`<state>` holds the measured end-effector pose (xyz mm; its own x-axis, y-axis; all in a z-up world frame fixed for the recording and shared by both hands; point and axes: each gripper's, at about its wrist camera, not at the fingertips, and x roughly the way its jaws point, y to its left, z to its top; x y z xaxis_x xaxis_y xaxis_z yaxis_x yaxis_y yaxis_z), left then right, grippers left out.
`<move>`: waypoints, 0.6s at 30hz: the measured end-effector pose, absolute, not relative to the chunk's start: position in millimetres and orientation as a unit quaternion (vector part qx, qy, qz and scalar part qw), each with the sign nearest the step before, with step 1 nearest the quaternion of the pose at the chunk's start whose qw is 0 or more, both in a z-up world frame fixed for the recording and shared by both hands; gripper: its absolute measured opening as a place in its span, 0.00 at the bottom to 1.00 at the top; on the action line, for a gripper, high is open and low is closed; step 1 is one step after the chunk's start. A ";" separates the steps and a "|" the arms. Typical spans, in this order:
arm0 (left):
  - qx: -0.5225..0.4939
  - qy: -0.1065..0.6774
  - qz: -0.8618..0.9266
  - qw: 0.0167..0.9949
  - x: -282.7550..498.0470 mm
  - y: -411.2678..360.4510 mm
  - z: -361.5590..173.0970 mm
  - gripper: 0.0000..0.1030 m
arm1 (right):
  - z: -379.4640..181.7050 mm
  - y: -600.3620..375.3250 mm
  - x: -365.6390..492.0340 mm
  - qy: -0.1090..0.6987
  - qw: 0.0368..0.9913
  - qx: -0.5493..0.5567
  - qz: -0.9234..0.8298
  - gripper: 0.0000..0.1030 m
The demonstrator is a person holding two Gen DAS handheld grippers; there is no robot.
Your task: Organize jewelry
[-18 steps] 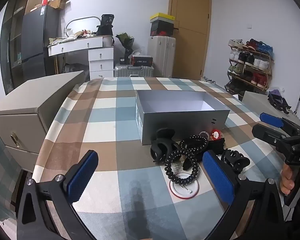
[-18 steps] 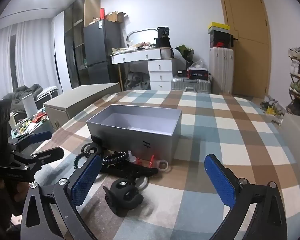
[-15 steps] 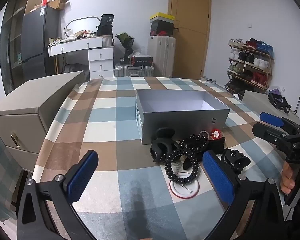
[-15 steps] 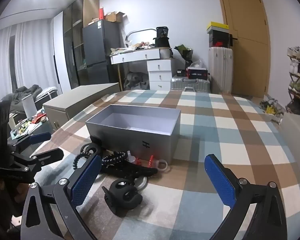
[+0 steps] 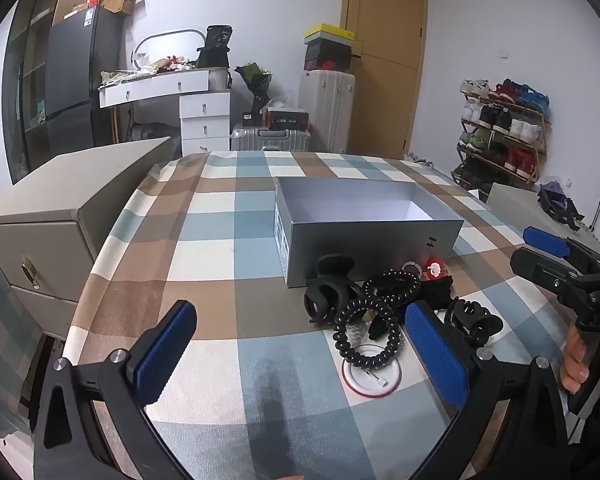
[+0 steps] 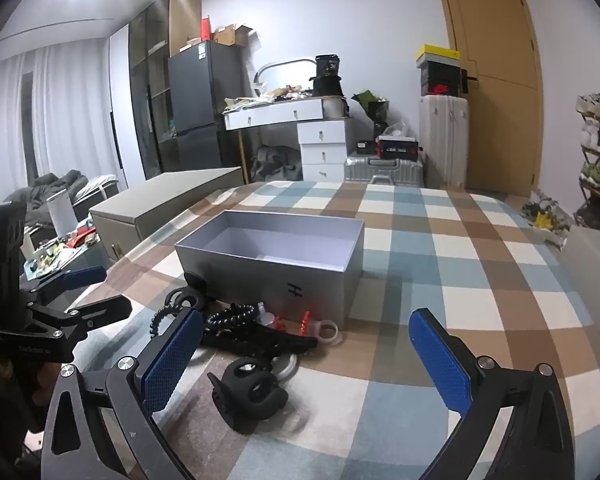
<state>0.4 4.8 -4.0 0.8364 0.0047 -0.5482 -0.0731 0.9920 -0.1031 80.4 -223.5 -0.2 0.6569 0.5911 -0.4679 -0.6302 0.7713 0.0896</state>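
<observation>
Nothing is packed yet: both hand-held grippers, left (image 5: 300, 354) and right (image 6: 306, 364), gape empty. Next, seize the claw clip (image 6: 249, 394) at seven o'clock from the grey box (image 6: 274, 270).

a checked cloth (image 5: 220, 240) covers the desk. beyond it stand a white dresser (image 5: 204, 120) with an oval mirror (image 5: 168, 40), a black fridge (image 5: 76, 76), pale suitcases (image 5: 328, 108), a wooden door (image 5: 388, 60) and a shoe rack (image 5: 500, 132). a grey cabinet (image 5: 60, 216) sits beside the desk.

You are in a home bedroom: white drawered dressing table (image 5: 168, 84), wooden shoe rack (image 5: 500, 128), checked bedspread (image 6: 440, 248).
</observation>
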 end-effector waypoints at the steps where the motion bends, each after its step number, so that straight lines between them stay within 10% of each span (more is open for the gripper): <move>1: -0.060 0.285 0.021 0.956 0.6 4.6 -3.9 0.99 | 0.4 -222.2 82.4 0.245 0.909 -0.040 0.335 1.00; 18: -0.057 0.286 0.020 0.956 -0.8 2.8 -3.1 0.99 | -0.2 -222.9 83.0 0.247 0.909 -0.037 0.334 1.00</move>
